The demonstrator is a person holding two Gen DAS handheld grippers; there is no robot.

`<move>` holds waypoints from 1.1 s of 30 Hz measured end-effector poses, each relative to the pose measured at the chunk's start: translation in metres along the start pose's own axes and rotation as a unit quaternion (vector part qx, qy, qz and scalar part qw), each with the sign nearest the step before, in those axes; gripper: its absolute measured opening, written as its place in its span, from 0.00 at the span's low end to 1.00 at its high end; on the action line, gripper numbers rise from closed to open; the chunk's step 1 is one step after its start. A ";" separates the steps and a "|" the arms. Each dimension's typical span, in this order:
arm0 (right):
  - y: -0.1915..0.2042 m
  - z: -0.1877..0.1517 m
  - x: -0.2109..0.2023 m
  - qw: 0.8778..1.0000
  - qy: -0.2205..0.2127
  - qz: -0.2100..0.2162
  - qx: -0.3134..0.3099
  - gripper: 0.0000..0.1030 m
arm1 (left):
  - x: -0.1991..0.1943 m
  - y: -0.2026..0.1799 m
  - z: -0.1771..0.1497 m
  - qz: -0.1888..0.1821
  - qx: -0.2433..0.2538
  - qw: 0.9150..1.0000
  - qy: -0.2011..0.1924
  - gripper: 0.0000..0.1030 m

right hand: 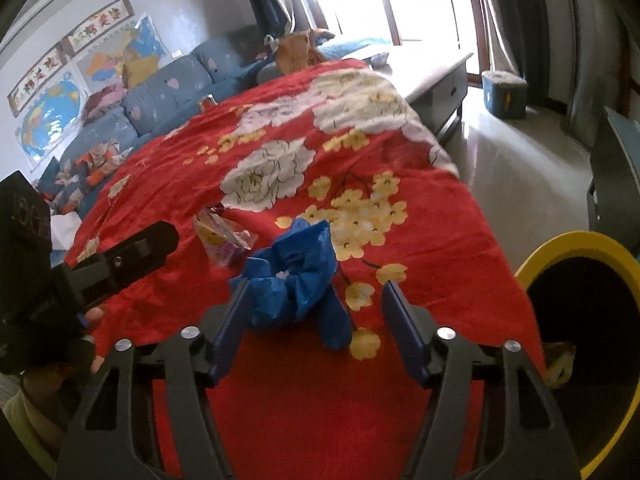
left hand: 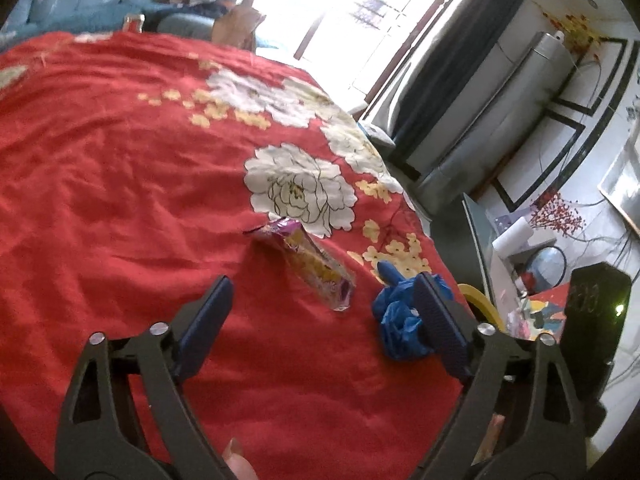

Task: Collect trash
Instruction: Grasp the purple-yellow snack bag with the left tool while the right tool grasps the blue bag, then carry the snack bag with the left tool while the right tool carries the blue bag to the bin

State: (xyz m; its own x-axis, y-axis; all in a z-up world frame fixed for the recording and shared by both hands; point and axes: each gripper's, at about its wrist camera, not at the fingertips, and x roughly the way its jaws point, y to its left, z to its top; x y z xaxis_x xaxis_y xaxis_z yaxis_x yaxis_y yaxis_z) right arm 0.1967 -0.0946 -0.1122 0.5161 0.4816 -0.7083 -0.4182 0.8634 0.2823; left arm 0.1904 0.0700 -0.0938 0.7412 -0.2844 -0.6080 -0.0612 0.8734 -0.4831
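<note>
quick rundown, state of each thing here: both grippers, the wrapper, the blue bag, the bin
left gripper: open, fingers either side of the wrapper, nothing gripped
right gripper: open, fingers flanking the blue bag, not pressing it
snack wrapper: lying flat on the red cloth, crinkled
blue plastic bag: crumpled, resting on the cloth
yellow-rimmed bin: open at the top, beside the table edge

Wrapper [left hand: 306, 264] and crumpled glove [right hand: 294, 280] lie side by side on the cloth [left hand: 120, 184], near its edge, wrapper to the glove's left. Left gripper [left hand: 320, 304] sits before the wrapper, jaws apart. Right gripper [right hand: 314, 320] straddles the glove, pads not pressing. Bin [right hand: 576, 248] stands right of the cloth edge. Sofa [right hand: 160, 96] behind, low table [right hand: 436, 76] beyond the far end.
</note>
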 end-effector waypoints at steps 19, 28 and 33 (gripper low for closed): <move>0.015 -0.025 -0.009 0.999 -0.004 0.032 -0.005 0.13 | 0.035 -0.004 0.005 0.013 -0.019 0.999 0.038 0.18; 0.001 -0.022 -0.035 0.999 -0.039 0.018 0.011 0.09 | 0.023 -0.036 -0.001 0.001 0.040 0.999 0.025 0.06; -0.014 -0.019 -0.053 0.998 -0.059 0.008 0.026 0.09 | 0.014 -0.055 -0.003 -0.014 0.065 0.998 0.018 0.06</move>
State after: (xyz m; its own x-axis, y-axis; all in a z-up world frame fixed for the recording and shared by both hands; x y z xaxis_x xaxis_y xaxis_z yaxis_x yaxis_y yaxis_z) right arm 0.1612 -0.1352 -0.0910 0.5960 0.5068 -0.6229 -0.3890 0.8608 0.3281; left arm 0.2027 0.0165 -0.0775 0.7164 -0.3218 -0.6190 0.0480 0.9079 -0.4165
